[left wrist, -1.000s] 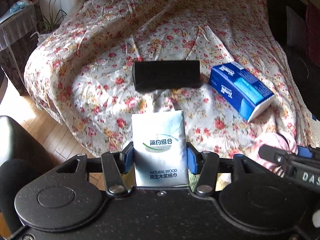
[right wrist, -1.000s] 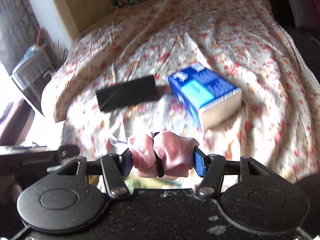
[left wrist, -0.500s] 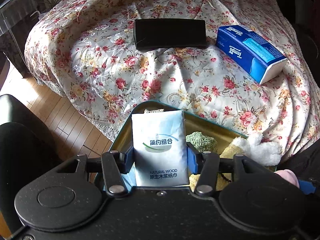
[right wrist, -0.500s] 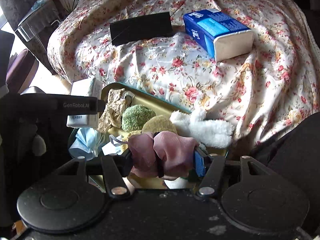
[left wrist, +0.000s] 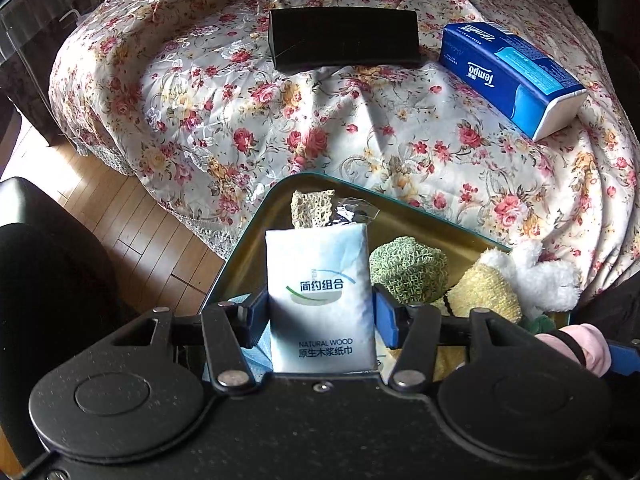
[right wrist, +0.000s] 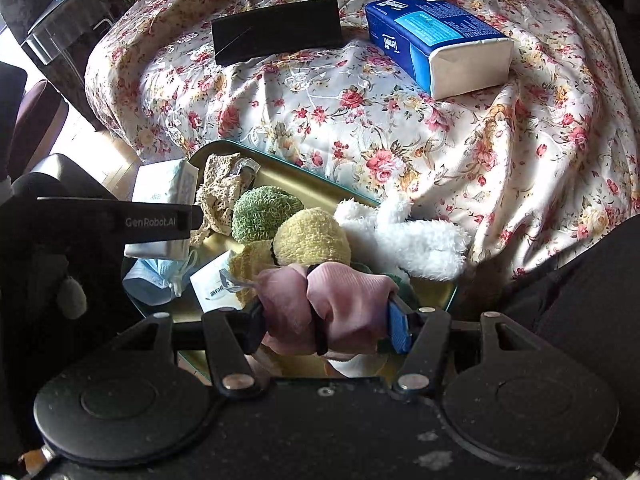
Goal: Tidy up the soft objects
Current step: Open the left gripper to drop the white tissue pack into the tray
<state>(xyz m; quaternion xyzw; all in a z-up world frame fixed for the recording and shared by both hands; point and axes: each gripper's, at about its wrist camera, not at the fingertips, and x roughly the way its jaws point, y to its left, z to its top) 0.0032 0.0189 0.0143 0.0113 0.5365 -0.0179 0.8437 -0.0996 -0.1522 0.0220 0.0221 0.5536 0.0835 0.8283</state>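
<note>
My left gripper (left wrist: 319, 316) is shut on a white tissue pack (left wrist: 320, 292) and holds it over the near left part of a teal-rimmed gold tray (left wrist: 320, 178). My right gripper (right wrist: 326, 320) is shut on a pink rolled cloth (right wrist: 340, 300) above the same tray (right wrist: 280, 160). In the tray lie a green knitted ball (right wrist: 262, 212), a yellow knitted ball (right wrist: 310, 236), a white plush toy (right wrist: 408, 236), a beige lace piece (right wrist: 218, 188), a blue face mask (right wrist: 154, 276) and a small packet (right wrist: 214, 284). The left gripper with its pack (right wrist: 164, 188) shows in the right wrist view.
The tray sits at the near edge of a floral-covered bed (left wrist: 360, 128). A black box (left wrist: 344, 42) and a blue Tempo tissue pack (left wrist: 512, 76) lie farther back on it. Wooden floor (left wrist: 120, 216) and a dark chair (left wrist: 40, 240) are at the left.
Both grippers have drawn back and tilted down from the bed toward the tray, each still holding its object. The tray and its contents have come into view below them.
</note>
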